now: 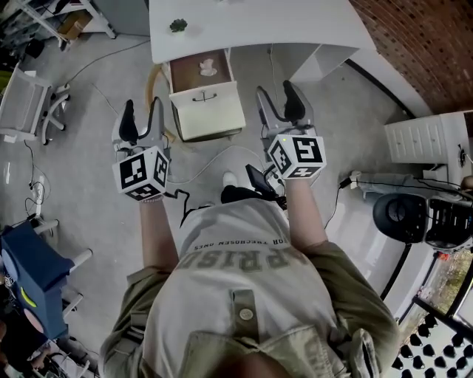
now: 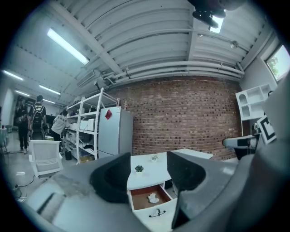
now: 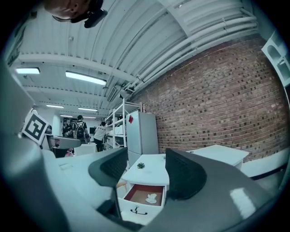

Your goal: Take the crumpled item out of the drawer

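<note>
Crumpled item (image 1: 208, 68), small, indistinct, in open drawer (image 1: 207, 111); left hand-held gripper (image 1: 143, 107) and right hand-held gripper (image 1: 275, 90) wide, empty.

crumpled item (image 1: 208, 69) in drawer (image 1: 209, 112): too small for detail

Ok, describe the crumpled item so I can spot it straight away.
Start at the white table. Below its front edge, one white drawer is pulled open and shows a brown floor. The crumpled item is the small pale wad lying alone on that floor. The only other small thing nearby is the green plant, which sits up on the tabletop.
</note>
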Motion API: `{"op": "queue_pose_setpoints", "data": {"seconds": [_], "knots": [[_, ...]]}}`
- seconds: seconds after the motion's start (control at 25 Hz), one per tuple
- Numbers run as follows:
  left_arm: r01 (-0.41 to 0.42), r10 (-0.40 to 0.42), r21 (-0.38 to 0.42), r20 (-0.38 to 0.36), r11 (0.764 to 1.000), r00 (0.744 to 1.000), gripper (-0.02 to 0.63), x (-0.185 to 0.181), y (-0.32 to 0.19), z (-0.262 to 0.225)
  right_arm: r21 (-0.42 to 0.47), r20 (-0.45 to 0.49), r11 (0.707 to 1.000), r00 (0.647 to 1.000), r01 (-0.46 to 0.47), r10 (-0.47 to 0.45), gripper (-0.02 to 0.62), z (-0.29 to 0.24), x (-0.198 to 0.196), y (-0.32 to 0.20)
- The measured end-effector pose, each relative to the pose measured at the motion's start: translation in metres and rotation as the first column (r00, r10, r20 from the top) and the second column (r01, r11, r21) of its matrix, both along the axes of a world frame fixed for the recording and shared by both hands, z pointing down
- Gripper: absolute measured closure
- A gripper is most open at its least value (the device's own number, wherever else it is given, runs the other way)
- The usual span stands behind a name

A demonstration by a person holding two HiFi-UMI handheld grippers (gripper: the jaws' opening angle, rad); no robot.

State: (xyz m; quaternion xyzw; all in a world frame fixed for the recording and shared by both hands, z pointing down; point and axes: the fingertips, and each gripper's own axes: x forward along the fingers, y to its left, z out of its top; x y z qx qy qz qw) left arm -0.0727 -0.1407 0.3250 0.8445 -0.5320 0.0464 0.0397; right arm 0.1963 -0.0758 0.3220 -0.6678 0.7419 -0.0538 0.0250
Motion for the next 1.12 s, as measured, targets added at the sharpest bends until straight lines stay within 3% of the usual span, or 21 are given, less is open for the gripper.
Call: {"op": "queue_pose_setpoints", "data": {"seconds": [0.32, 0.52, 0.76, 1.12], "knots": [[0.042, -0.041, -0.020, 0.018, 0.999, 0.999, 0.345, 0.027, -0.021, 0.013, -0.023, 0.024, 1.000, 1.000, 0.014, -0.014, 0.336, 0.016, 0.039, -0.027], [0.078, -0.074, -0.062, 0.051, 0.995, 0.996, 0.345, 0.018, -0.026, 0.031, -0.059, 0.064, 0.998, 0.998, 0.006, -0.002, 0.336, 0.036, 0.052, -0.043], [0.131, -0.126, -0.088, 0.059, 0.987, 0.990, 0.345, -0.013, -0.046, 0.043, -0.094, 0.073, 0.995, 0.997, 0.034, -0.027, 0.336, 0.052, 0.031, -0.072], [0.057, -0.053, -0.085, 0.053, 0.995, 0.997, 0.345, -0.014, -0.120, 0.040, -0.109, 0.057, 0.994, 0.998, 0.026, -0.020, 0.336, 0.054, 0.004, -0.135]]}}
